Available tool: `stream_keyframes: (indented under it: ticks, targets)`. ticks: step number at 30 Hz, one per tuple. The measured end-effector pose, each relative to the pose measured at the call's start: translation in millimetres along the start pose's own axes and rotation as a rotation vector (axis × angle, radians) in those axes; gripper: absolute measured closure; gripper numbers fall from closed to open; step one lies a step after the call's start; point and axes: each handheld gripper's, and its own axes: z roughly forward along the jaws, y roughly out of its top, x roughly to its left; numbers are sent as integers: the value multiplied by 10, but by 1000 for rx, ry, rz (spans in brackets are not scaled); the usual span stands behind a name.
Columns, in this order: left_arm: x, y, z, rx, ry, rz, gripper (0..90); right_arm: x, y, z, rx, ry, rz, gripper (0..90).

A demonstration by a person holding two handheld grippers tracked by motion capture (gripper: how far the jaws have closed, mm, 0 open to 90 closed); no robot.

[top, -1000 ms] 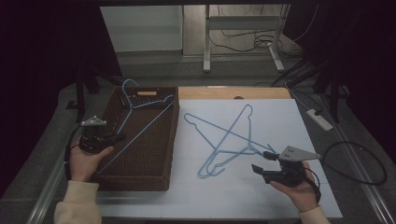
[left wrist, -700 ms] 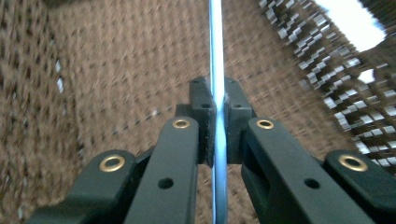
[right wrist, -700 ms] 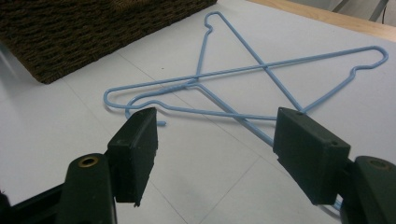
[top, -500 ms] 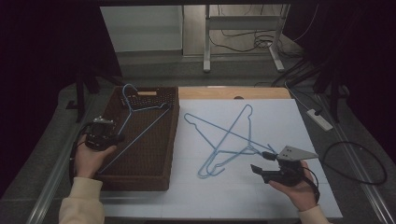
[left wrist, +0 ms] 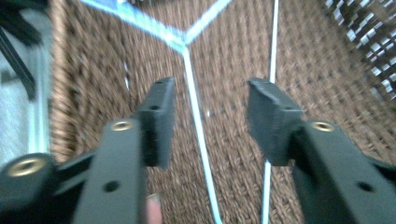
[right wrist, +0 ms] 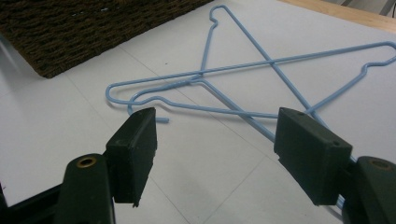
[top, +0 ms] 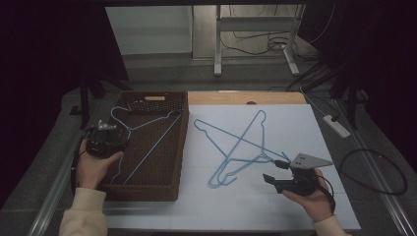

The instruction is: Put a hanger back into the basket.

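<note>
A brown woven basket (top: 179, 147) sits on the left of the table with a blue wire hanger (top: 147, 123) lying inside it. My left gripper (top: 118, 140) hovers over the basket's left side. Its jaws have just been opening and now stand open (left wrist: 210, 88); the hanger's wire (left wrist: 187, 51) runs between them on the basket floor, touching neither pad. Two more blue hangers (top: 255, 125) (top: 211, 135) lie crossed on the white tabletop. My right gripper (top: 273, 171) is open, low at their near right end (right wrist: 217, 116), holding nothing.
A wooden board (top: 246, 97) borders the table's far edge. A white power strip (top: 337, 125) and a looped black cable (top: 373, 167) lie off the right side. A metal desk frame (top: 219, 44) stands behind. White tabletop (top: 221, 206) lies between the hands.
My left gripper's jaws went from shut on the hanger to open, and the hanger has settled flat in the basket. The right hand has stayed still.
</note>
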Motion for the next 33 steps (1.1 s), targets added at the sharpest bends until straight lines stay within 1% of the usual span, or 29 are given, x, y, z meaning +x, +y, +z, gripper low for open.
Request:
stream_keyframes:
  ticks: [1, 2, 3, 4, 6, 8, 10, 12, 13, 16, 18, 20, 24, 25, 26, 27, 28, 29, 31, 33]
  targets:
    - [-13, -4, -76, -38, -30, -4, 440, -5, -2, 2, 2, 0, 1, 305]
    - [-13, -4, -76, -38, -30, -4, 424, -6, -3, 4, 3, -1, 2, 305]
    - [-32, -12, -178, -92, -109, -13, 409, -8, -4, 8, 5, -2, 1, 305]
    - [-32, -12, -178, -92, -109, -13, 399, -8, -4, 8, 5, -2, 1, 305]
    - [-78, -23, -270, -133, -164, 2, 388, -11, -6, 16, 10, -3, 2, 305]
    - [-106, -39, -324, -159, -208, 8, 372, -11, -6, 22, 15, -4, 1, 305]
    - [-134, -69, -378, -192, -253, 2, 364, -12, -7, 30, 17, -3, -2, 305]
    - [-164, -107, -427, -212, -291, -2, 356, -19, -10, 41, 20, -2, 0, 305]
    - [-164, -107, -427, -212, -291, -2, 354, -19, -10, 41, 20, -2, 0, 305]
    - [-223, -153, -473, -234, -337, -6, 349, -29, -18, 53, 22, -1, 3, 305]
    - [-297, -181, -501, -245, -351, 17, 347, -36, -22, 64, 24, -1, 5, 305]
    - [-322, -186, -512, -251, -359, 24, 345, -38, -21, 65, 25, -2, 4, 305]
    - [-448, -194, -549, -285, -402, 60, 344, -46, -27, 65, 26, -7, 8, 305]
    - [-476, -193, -548, -284, -407, 71, 342, -44, -28, 63, 25, -7, 7, 305]
    - [-476, -193, -548, -284, -407, 71, 339, -44, -28, 63, 25, -7, 7, 305]
    - [-528, -195, -549, -287, -412, 85, 338, -34, -32, 55, 24, -8, 6, 305]
    - [-528, -195, -549, -287, -412, 85, 337, -30, -34, 51, 24, -8, 5, 305]
    - [-575, -199, -558, -296, -426, 89, 337, -26, -35, 45, 24, -9, 4, 305]
    - [-632, -209, -571, -307, -433, 92, 336, -25, -34, 31, 16, -9, 6, 305]
    - [-652, -214, -575, -310, -438, 94, 336, -29, -33, 24, 12, -10, 6, 305]
